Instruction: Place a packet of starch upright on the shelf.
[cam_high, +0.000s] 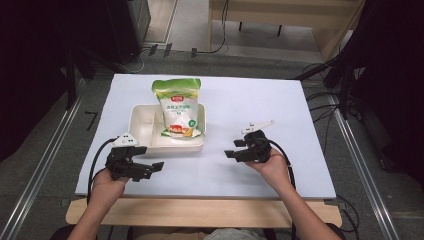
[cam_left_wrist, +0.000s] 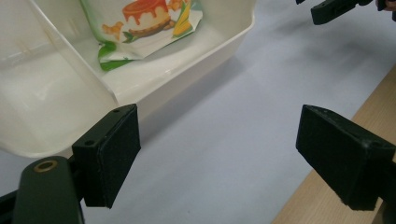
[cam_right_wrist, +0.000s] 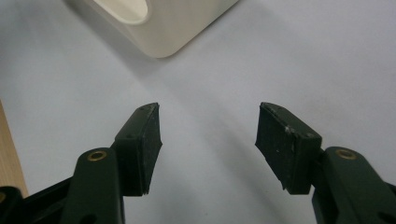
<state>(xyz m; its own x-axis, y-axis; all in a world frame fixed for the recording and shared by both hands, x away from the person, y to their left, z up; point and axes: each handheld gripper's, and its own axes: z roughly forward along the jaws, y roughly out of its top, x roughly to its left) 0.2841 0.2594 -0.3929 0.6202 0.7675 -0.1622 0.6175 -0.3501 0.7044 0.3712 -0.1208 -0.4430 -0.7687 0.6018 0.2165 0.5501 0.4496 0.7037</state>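
A green and white snack bag (cam_high: 178, 107) stands leaning in the right compartment of a cream two-compartment tray (cam_high: 141, 141) on the white table sheet. In the left gripper view the bag's lower end (cam_left_wrist: 144, 23) rests on the tray floor (cam_left_wrist: 154, 74). My left gripper (cam_high: 152, 169) sits low at the tray's front left corner, its jaws wide apart with nothing between them. My right gripper (cam_high: 232, 150) is to the right of the tray, pointing left at it, open and empty. In the right gripper view the tray's corner (cam_right_wrist: 163, 28) lies ahead of the jaws.
The white sheet (cam_high: 260, 100) covers most of a wooden table whose front edge (cam_high: 200, 210) shows bare. Metal rails run along both sides. Cables trail on the floor at the right and behind the table.
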